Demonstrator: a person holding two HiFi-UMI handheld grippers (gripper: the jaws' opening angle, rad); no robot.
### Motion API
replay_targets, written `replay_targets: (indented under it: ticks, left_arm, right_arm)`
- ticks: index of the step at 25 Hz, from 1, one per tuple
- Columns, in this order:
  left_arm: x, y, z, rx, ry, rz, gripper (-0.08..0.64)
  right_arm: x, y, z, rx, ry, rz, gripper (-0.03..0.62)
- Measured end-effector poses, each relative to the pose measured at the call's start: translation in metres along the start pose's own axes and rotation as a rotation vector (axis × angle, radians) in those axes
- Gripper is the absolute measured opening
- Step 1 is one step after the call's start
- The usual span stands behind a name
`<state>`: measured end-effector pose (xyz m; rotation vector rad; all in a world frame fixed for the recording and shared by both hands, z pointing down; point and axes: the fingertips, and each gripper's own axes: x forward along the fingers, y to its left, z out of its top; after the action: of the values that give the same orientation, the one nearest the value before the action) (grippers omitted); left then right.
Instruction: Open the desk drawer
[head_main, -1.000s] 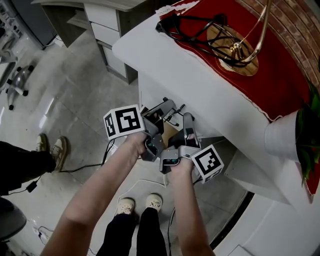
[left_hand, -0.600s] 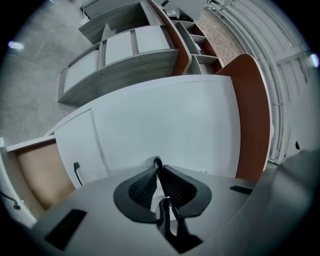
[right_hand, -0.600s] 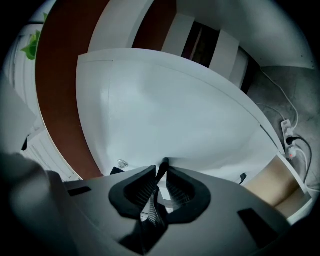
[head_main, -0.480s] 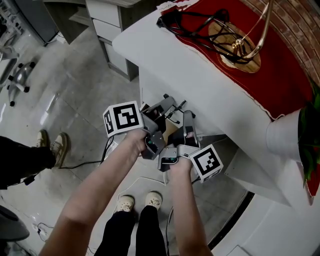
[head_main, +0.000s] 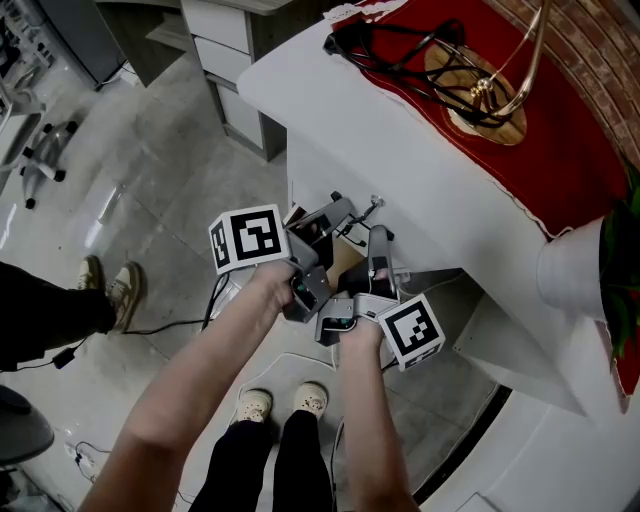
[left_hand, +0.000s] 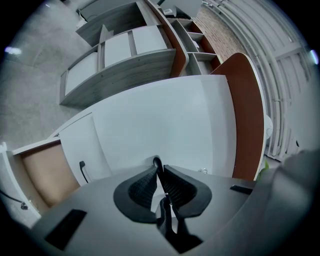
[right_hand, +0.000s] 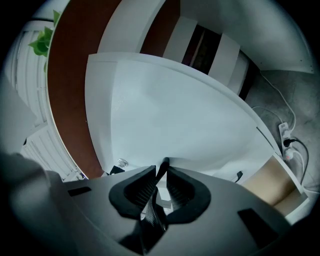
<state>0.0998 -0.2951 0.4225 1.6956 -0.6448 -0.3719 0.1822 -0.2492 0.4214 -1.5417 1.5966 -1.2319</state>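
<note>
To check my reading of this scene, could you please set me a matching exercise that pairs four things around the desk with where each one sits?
Things
1. long red cloth
2. round brass-coloured base
3. white pot holding a green plant
4. white power strip

Places
A. on the grey floor beside the white desk
B. at the right edge of the head view, next to the red cloth
C. standing on the red cloth, among black cables
D. spread along the desk's top

Pairs: 1-D, 2-C, 3-B, 4-A.
</note>
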Motion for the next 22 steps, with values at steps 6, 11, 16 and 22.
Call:
replay_targets:
  ticks: [6,11,16,22]
  left_arm:
    - [-0.028,-0.009,-0.009,0.006,0.013,-0.012,0.051]
    - [-0.034,-0.008,-0.011,0.016,0.014,-0.006,0.051]
    - [-0.035,-0.003,-0.014,0.014,0.017,0.012,0.051]
    - [-0.038,0.002,-0.017,0.012,0.017,0.021,0.051]
  right_arm:
    - [-0.022,0.017,-0.017,0.036,-0.023,0.029,0.077]
    - [-0.029,0.012,-0.021,0.009,-0.012,-0.005,0.075]
    - [-0.027,0.012,-0.025,0.055,-0.005,0.017,0.074]
    - [-0.029,0.006,-0.029,0.054,0.002,0.015,0.072]
